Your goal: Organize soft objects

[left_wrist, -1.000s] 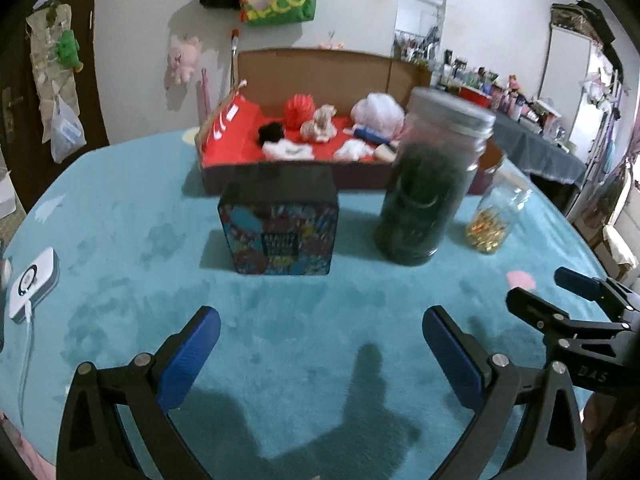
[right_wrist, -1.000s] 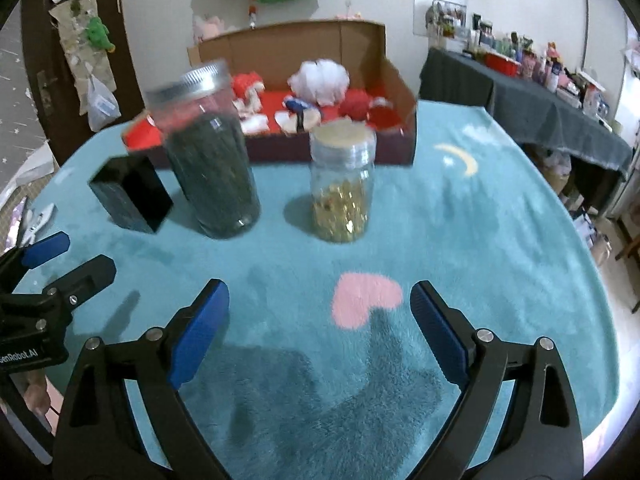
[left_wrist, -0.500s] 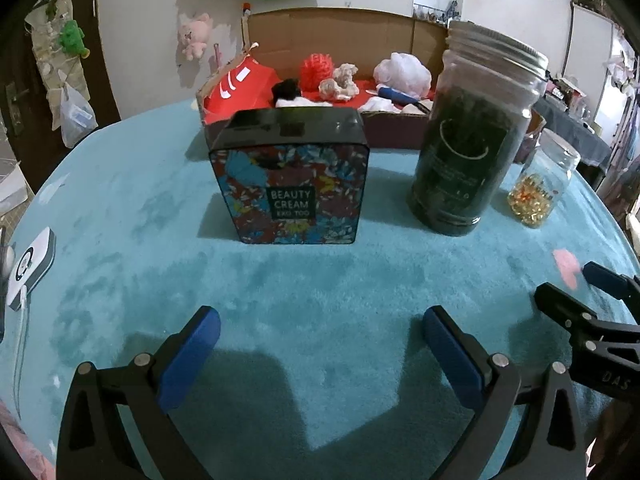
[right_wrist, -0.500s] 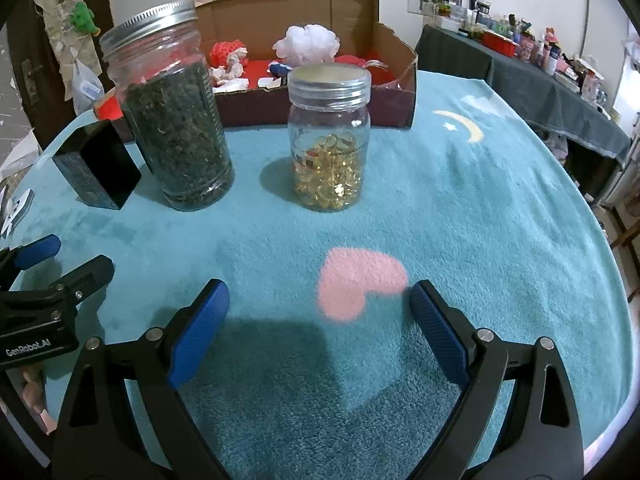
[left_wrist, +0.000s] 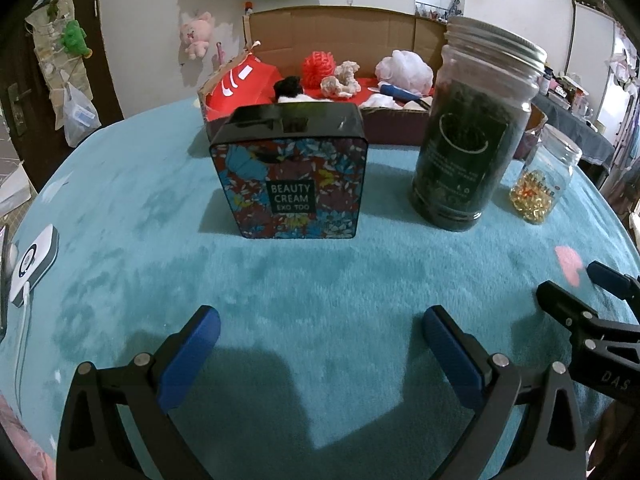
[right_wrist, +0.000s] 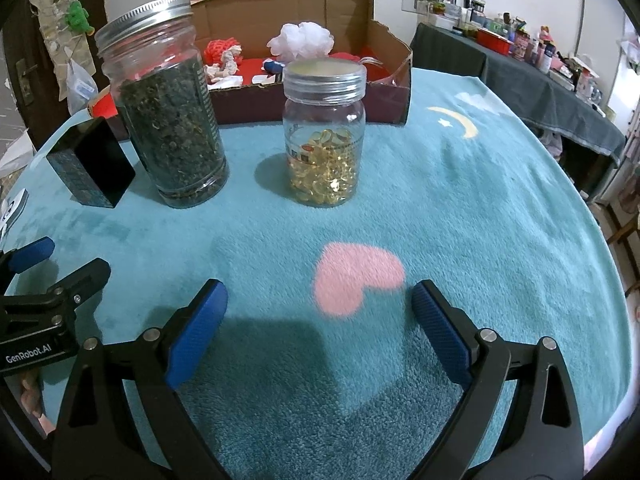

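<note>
A cardboard box (left_wrist: 344, 30) with a red lining stands at the back of the table. In it lie soft things: a red mesh ball (left_wrist: 318, 69), a white bath pouf (left_wrist: 406, 66), a beige plush (left_wrist: 342, 80) and a black tuft (left_wrist: 289, 86). The box (right_wrist: 390, 80) and the pouf (right_wrist: 302, 40) also show in the right wrist view. My left gripper (left_wrist: 320, 340) is open and empty, low over the blue cloth, facing a floral tin (left_wrist: 290, 172). My right gripper (right_wrist: 318, 320) is open and empty, facing a jar of yellow capsules (right_wrist: 324, 136).
A tall jar of dark leaves (left_wrist: 472, 136) stands between tin and capsule jar (left_wrist: 542, 178). A white device (left_wrist: 34, 262) lies at the left table edge. A cluttered side table (right_wrist: 520, 76) stands far right. A pink heart (right_wrist: 356, 276) marks the blue cloth (right_wrist: 480, 220).
Both grippers have moved forward and lower toward the tin and jars, which now look larger and nearer. Both grippers stay open.
</note>
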A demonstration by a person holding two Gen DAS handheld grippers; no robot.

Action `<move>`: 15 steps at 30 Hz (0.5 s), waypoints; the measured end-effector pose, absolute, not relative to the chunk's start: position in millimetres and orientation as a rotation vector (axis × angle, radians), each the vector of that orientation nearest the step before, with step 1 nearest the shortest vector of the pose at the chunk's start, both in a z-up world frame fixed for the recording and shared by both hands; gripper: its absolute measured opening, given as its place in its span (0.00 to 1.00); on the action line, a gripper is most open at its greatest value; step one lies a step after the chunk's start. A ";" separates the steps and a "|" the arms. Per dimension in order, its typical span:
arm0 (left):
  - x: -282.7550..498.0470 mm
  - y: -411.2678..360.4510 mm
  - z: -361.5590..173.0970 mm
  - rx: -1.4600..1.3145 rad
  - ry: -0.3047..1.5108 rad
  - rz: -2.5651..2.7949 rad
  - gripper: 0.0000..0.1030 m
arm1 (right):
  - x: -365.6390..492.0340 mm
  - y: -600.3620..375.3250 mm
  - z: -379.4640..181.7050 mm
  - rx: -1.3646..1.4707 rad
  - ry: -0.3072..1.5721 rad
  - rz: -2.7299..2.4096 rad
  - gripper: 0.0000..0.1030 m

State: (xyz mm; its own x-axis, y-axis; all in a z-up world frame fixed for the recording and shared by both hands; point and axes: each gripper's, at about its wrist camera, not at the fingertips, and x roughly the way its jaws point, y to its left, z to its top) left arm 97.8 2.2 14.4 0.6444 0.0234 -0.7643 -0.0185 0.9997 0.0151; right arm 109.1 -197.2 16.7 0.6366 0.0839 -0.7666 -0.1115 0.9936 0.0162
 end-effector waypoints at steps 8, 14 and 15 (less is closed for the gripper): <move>97.2 2.6 14.4 0.003 0.866 0.025 1.00 | 108.1 -196.6 15.7 -0.036 0.867 0.107 0.94; 97.0 2.7 14.6 0.003 0.865 0.026 1.00 | 108.3 -196.3 15.5 -0.032 0.868 0.108 0.95; 96.9 2.7 14.5 0.003 0.865 0.026 1.00 | 108.2 -196.4 15.3 -0.033 0.868 0.107 0.95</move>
State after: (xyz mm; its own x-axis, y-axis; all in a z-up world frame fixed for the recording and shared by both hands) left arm 96.9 2.7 14.5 0.6484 0.0243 -0.7609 -0.0217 0.9997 0.0134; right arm 108.2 -196.4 15.3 0.6415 0.0807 -0.7629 -0.1079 0.9941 0.0144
